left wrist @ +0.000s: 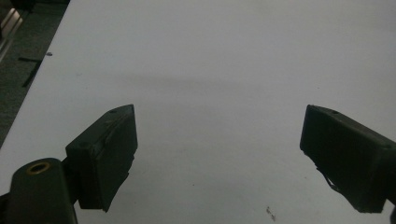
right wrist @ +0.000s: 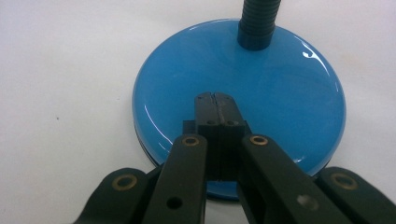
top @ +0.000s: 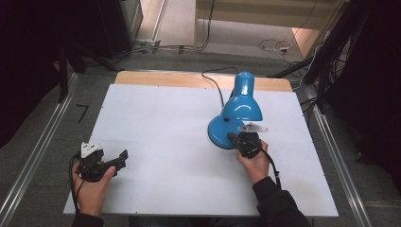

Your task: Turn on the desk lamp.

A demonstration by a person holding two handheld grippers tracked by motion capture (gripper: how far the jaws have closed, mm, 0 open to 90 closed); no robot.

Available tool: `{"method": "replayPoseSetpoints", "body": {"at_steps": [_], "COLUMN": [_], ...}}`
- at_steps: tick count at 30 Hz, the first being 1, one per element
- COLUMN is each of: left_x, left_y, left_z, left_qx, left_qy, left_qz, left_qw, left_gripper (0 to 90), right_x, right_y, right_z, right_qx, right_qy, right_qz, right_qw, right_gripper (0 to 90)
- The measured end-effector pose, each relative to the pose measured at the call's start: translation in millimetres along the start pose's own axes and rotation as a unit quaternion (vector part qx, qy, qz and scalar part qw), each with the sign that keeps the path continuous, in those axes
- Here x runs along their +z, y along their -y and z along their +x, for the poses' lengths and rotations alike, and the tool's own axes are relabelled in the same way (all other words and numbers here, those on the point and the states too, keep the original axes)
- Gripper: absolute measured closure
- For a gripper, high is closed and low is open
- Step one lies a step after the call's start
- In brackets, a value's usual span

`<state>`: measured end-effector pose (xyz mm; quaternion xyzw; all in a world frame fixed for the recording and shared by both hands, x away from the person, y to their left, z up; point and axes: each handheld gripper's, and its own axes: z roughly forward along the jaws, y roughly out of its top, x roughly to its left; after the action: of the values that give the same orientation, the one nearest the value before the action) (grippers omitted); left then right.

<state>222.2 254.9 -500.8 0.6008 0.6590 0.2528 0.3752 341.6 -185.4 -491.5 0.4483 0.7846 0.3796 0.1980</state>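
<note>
A blue desk lamp stands right of centre on the white table [top: 161, 127]. Its shade [top: 242, 101] bends down over its round base [top: 216, 131]. In the right gripper view the glossy base [right wrist: 271, 88] lies below, with the ribbed neck [right wrist: 258, 21] rising at its far side. My right gripper [top: 232, 137] [right wrist: 215, 96] is shut with nothing between its jaws, and its tips are over the near part of the base. Whether they touch it I cannot tell. My left gripper [top: 125, 160] [left wrist: 219, 116] is at the table's front left, open and empty above bare white surface.
The lamp's black cord [top: 215, 84] runs from behind the shade to the table's far wooden edge [top: 189, 78]. Metal rails [top: 33, 156] flank the table on both sides. Cables lie on the floor [top: 274, 46] beyond it.
</note>
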Motion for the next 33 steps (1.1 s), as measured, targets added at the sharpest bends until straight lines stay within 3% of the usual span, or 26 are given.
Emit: {"method": "replayPoseSetpoints", "body": {"at_steps": [9,18,28,33], "left_x": [0.1,-0.2,-0.2,0.0], "left_y": [0.0,0.2,0.0,0.0], "left_z": [-0.3,-0.5,-0.1,0.5], "left_qx": [0.0,0.0,0.001,0.0], "left_qy": [0.0,0.0,0.0,0.001], "left_qz": [0.0,-0.001,0.0,0.0], "left_qw": [1.0,1.0,1.0,1.0], "left_gripper": [12.1,12.1,12.1,12.1], "right_x": [0.5,1.2,2.3,1.2], "right_y": [-1.9,-0.8,-0.1,-0.5], "right_z": [-2.4,-0.8,-0.1,-0.5], "right_qx": [0.007,-0.004,0.001,0.011], "right_qy": [0.004,0.01,0.002,-0.01], "right_qz": [-0.007,-0.004,-0.002,-0.014], "right_qw": [0.9999,0.9999,1.0,0.9998], "right_gripper": [88.3,88.4,88.3,78.9]}}
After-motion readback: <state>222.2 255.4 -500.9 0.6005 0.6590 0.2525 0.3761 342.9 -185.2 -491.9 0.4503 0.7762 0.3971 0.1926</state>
